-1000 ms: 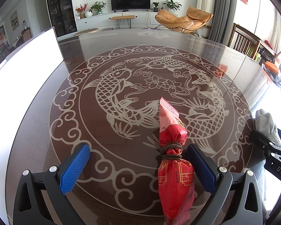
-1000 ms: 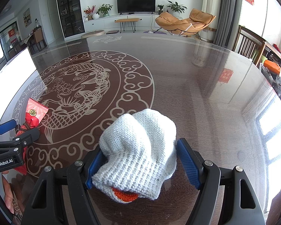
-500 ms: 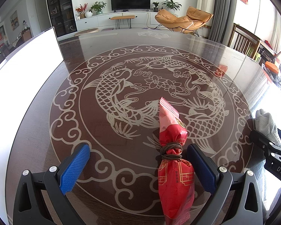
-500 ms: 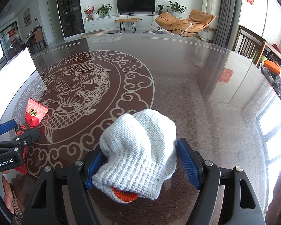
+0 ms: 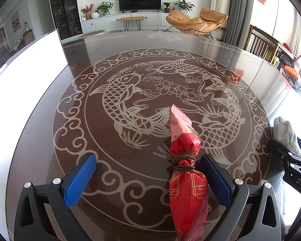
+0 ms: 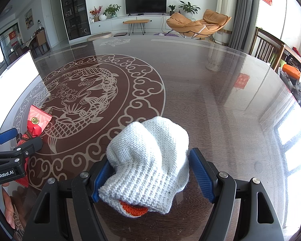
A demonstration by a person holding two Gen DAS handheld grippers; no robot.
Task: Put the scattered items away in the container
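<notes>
Sunlit living room behind it all, with a dark TV (image 5: 139, 0) on a white cabinet and an orange lounge chair (image 5: 196, 20) at the back. Up front was the big round dark wooden bench (image 6: 220, 100) with a pale koi fish pattern under glass. Left claw (image 5: 148, 172) was spread wide, and a red foil snack packet tied round the middle with brown cord (image 5: 185, 172) lay on the bench between its blue pads, just beside the right-hand pad and well apart from the other one; couldn't tell if it actually touched. Right claw (image 6: 150, 172) was also wide open, with a pale grey knitted sock with an orange patch at its near end (image 6: 148, 164) lying bunched between the pads. Its left edge covered the left pad, while a gap showed at the right pad (image 6: 200, 174). Neither thing looked gripped. A white board-like thing (image 5: 28, 64) sat at the bench's left edge, too washed out to say what it was.
</notes>
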